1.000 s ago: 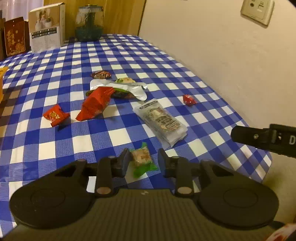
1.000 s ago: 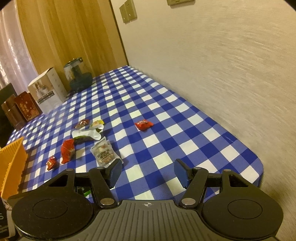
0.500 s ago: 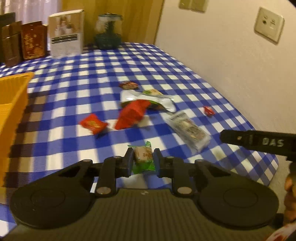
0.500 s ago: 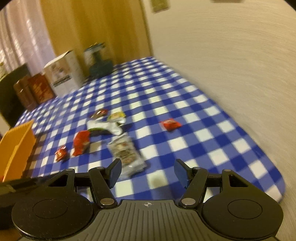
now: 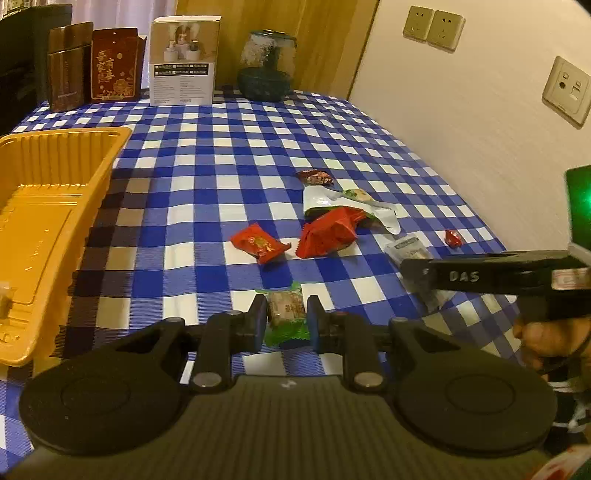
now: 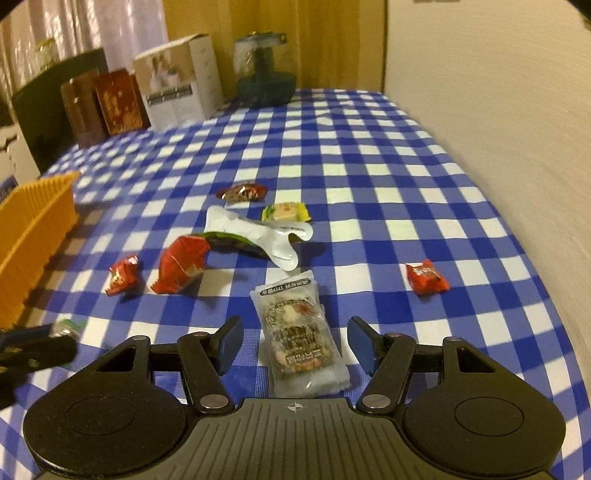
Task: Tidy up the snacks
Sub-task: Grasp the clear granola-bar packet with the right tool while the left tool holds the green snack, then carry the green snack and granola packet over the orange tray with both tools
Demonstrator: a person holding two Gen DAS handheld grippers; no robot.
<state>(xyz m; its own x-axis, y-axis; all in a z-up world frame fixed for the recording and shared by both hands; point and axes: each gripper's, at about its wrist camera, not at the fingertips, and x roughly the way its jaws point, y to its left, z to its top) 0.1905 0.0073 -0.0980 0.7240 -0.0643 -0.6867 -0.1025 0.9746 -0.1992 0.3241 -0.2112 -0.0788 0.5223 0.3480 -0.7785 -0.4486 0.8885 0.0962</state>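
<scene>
My left gripper [image 5: 286,319] is shut on a green-wrapped snack [image 5: 286,314] and holds it above the checked tablecloth. An orange tray [image 5: 44,206] lies at the left. My right gripper [image 6: 293,345] is open, its fingers on either side of a clear-wrapped snack bar [image 6: 299,336] that lies on the cloth. Loose snacks lie beyond: a large red packet [image 6: 181,264], a small red packet [image 6: 123,275], a white pouch [image 6: 258,236], a yellow sweet [image 6: 284,212], a dark wrapped sweet [image 6: 242,192] and a red sweet [image 6: 426,277] at the right.
Boxes [image 5: 183,61], dark red cartons [image 5: 114,64] and a glass jar [image 5: 266,66] stand along the table's far edge. A wall with sockets [image 5: 434,27] runs along the right side. The table's right edge [image 6: 554,325] is close to the red sweet.
My left gripper has shut on the green snack and lifted it, swinging left so that the orange tray shows. My right gripper has come forward and down around the clear-wrapped bar.
</scene>
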